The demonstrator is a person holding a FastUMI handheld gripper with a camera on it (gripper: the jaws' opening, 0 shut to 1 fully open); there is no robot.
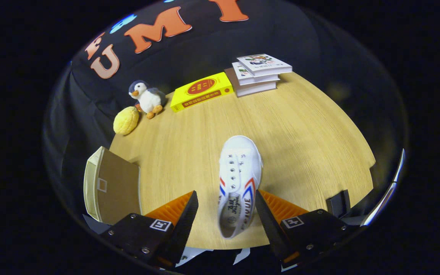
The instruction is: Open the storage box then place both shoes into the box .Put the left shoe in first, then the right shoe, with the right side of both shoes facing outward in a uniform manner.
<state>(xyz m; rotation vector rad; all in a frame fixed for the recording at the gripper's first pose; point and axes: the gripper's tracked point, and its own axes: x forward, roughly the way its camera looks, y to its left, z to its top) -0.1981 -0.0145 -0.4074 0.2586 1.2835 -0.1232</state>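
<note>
Between open jaws, "WARRIOR"-tongued shoe (pixel 239 179)

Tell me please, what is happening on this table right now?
A person holds a two-finger gripper over a light wooden table. Its fingers are open around the heel of a white canvas shoe with red and blue stripes; the right finger looks close to it, the left stands apart. The beige storage box with a brown lid stands beside the left finger, apparently shut.
</note>
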